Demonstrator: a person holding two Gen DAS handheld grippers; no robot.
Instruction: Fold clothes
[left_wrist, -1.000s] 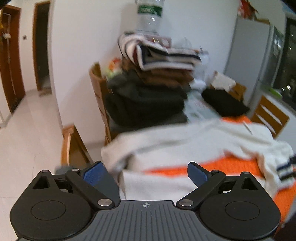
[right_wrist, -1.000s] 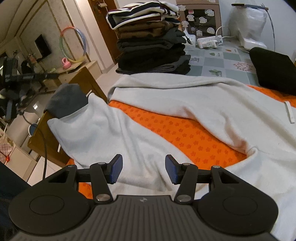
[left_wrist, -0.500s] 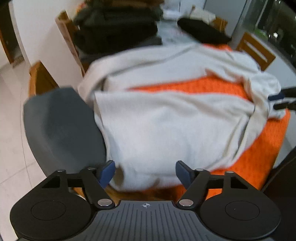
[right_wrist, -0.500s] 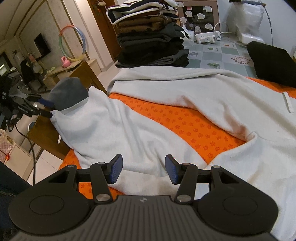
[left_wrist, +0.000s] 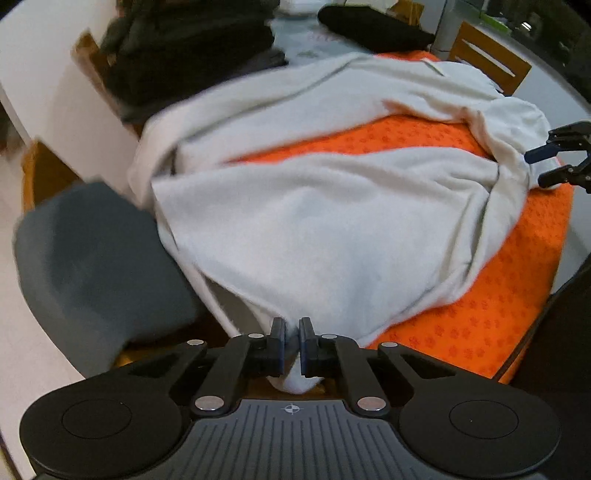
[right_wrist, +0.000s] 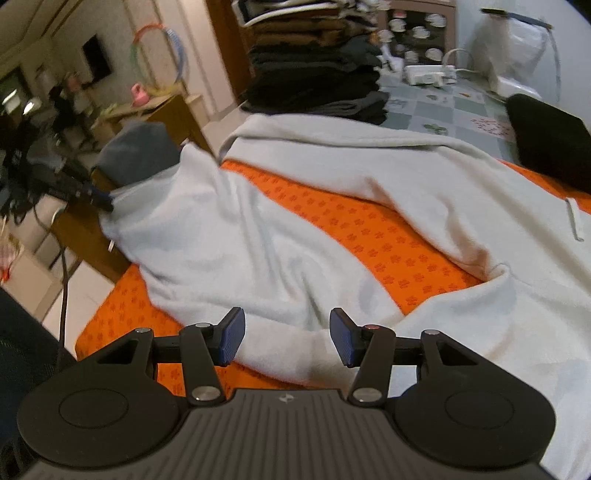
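A large white fleece garment lies spread and rumpled over an orange flower-patterned mat. My left gripper is shut on the garment's near corner, with white cloth pinched between the blue pads. From the right wrist view the same garment runs across the mat, and my right gripper stands open just above its near edge, fingers apart and holding nothing. The left gripper shows small at the garment's far left corner. The right gripper appears open at the far right edge.
A grey chair back stands close at the left of the table. A tall stack of folded dark clothes sits at the back, a black folded item at the right. Wooden chairs and a power strip lie beyond.
My left gripper dropped toward the garment's near corner and closed on it; it was open before. The right gripper stayed open and shifted slightly forward and lower over the cloth.
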